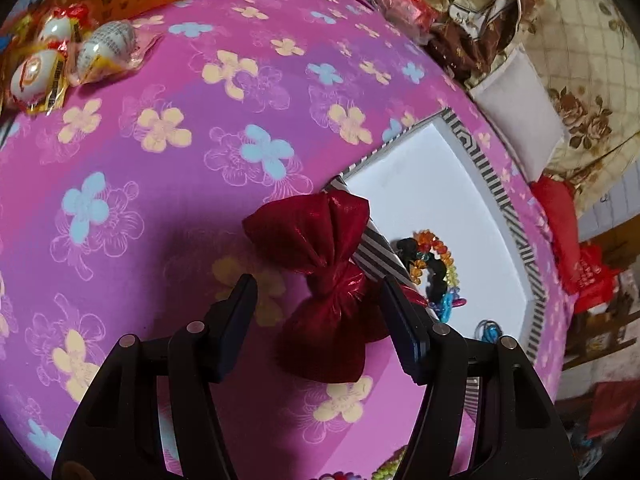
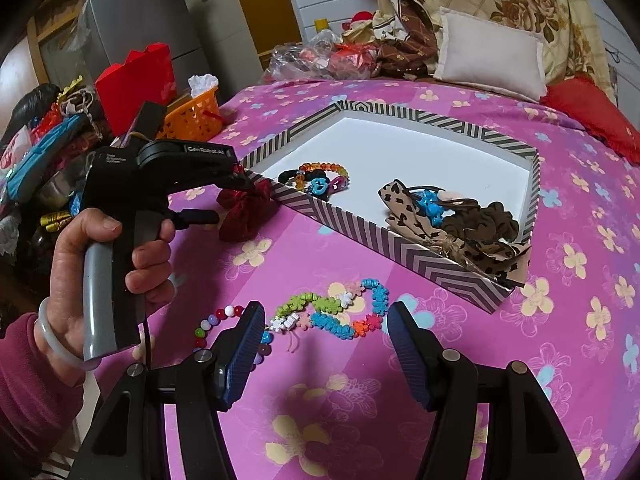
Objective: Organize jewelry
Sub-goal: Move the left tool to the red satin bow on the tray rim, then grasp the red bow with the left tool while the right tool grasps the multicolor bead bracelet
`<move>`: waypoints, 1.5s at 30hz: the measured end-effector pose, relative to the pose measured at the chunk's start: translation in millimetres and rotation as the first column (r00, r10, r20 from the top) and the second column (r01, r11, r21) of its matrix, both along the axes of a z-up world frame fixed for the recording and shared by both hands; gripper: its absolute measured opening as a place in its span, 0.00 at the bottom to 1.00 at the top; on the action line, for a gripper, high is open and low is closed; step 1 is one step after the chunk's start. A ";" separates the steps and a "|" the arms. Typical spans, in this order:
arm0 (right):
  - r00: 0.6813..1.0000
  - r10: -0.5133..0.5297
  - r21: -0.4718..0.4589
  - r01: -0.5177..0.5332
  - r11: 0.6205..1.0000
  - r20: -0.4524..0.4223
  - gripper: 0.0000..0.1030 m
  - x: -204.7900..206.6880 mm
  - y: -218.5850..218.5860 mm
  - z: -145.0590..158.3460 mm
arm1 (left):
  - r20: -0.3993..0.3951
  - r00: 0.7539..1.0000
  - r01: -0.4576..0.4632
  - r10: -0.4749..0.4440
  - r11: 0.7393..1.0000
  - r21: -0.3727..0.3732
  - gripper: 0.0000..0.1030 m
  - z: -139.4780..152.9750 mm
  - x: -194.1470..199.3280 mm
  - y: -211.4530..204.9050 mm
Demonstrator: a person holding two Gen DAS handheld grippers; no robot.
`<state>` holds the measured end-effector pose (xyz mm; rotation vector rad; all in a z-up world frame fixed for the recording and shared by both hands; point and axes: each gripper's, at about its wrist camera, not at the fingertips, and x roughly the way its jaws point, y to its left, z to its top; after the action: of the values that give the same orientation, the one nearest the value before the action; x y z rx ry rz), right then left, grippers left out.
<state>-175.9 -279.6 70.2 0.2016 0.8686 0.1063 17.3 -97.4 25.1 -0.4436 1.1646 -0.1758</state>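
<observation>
A shiny dark red bow [image 1: 320,280] lies on the pink flowered bedspread, against the outer wall of a striped box [image 1: 496,192] with a white floor. My left gripper [image 1: 320,308] hangs open over the bow, one finger on each side, pads apart from it. Inside the box lie a coloured bead bracelet [image 2: 320,172], a leopard-print hair bow [image 2: 404,204] and a brown scrunchie [image 2: 488,220]. My right gripper [image 2: 326,332] is open just above a string of coloured flower beads [image 2: 332,312] on the bedspread. A strand of round beads [image 2: 216,320] lies by its left finger.
A person's hand [image 2: 80,264] holds the left gripper's handle. An orange basket [image 2: 192,116] and a red bag [image 2: 136,84] stand at the bed's left edge. Wrapped sweets [image 1: 60,60] lie further off. A white pillow [image 2: 488,52] and a red cushion [image 2: 592,116] are behind the box.
</observation>
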 end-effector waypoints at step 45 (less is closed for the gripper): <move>1.000 0.013 0.050 -0.013 0.999 0.001 0.63 -4.8 -0.6 1.2 | -0.026 1.000 0.003 0.005 0.947 0.322 0.64 -5.1 21.1 -34.8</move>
<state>-180.8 -280.2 71.4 0.2431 0.8670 0.1406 38.4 -132.2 20.0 -0.1573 1.1933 0.0236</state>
